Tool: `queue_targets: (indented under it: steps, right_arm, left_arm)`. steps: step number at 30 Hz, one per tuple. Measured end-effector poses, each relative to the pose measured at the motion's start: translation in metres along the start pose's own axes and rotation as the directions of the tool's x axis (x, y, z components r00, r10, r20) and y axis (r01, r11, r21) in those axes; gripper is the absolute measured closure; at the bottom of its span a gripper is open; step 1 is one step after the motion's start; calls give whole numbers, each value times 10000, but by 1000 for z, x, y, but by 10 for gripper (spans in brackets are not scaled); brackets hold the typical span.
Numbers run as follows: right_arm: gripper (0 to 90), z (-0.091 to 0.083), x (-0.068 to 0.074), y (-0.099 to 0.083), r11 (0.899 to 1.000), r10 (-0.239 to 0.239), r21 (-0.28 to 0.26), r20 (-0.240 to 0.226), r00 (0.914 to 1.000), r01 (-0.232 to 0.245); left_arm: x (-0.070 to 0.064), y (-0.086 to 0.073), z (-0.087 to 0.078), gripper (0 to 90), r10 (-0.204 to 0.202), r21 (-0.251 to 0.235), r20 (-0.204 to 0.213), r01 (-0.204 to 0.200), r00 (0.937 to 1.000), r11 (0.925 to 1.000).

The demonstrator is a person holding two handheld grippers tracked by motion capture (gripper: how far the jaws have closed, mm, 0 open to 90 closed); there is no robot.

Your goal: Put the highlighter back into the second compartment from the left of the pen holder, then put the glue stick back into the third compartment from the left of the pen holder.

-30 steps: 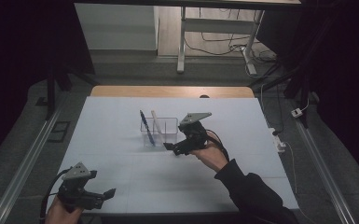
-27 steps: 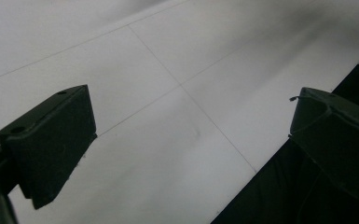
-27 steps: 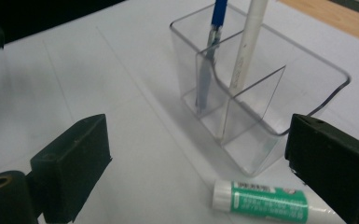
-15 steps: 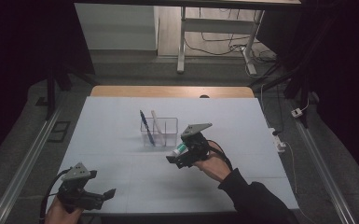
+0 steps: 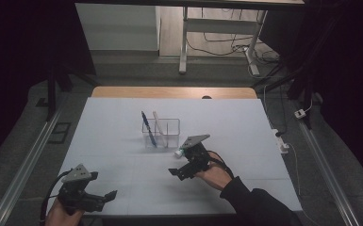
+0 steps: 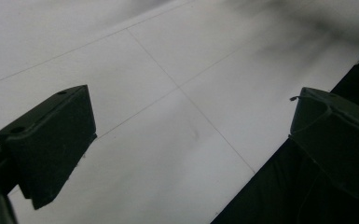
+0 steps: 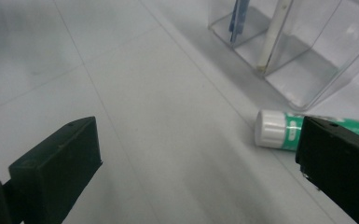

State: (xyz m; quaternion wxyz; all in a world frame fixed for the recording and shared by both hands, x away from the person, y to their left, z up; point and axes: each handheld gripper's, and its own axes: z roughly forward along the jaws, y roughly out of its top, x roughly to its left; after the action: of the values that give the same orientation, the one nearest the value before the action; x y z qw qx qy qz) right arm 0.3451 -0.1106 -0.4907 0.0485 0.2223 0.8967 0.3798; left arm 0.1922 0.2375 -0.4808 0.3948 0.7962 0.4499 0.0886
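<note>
A clear plastic organizer (image 5: 162,133) stands mid-table, holding a blue pen (image 5: 148,129) and a white pen (image 5: 158,125), both leaning left. A small tube with a white cap and green label (image 5: 179,153) lies on the table just in front of the organizer's right corner. My right gripper (image 5: 178,173) hovers near that tube, open and holding nothing. In the right gripper view the tube (image 7: 276,129) lies beside the right jaw, and the organizer (image 7: 307,70) sits beyond it. My left gripper (image 5: 104,197) is open at the table's near left corner, with bare table between its jaws (image 6: 191,144).
The white table (image 5: 245,122) has a wooden strip along its far edge. In the left gripper view the table's near edge (image 6: 242,196) runs diagonally, with dark floor beyond. A metal frame and cables stand on the floor behind the table.
My right gripper has drawn back from the organizer toward the near side of the table. The left gripper has stayed put.
</note>
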Motion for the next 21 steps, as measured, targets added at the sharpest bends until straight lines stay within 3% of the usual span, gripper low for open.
queue_targets:
  steps: [7, 16, 21]
  right_arm:
    - [0, 7, 5, -1, 9992, -122, 370, 23, 9999, 122]
    - [7, 16, 7, 0, 9987, 73, 512, -49, 10000, -71]
    - [195, 22, 5, -1, 9973, 245, 692, -41, 9997, -242]
  left_arm:
    - [1, 0, 0, 0, 1, 15, 24, -1, 10000, 10000]
    - [0, 0, 0, 1, 37, 33, -6, -37, 10000, 10000]
    - [0, 0, 1, 1, 33, 43, 3, -33, 10000, 10000]
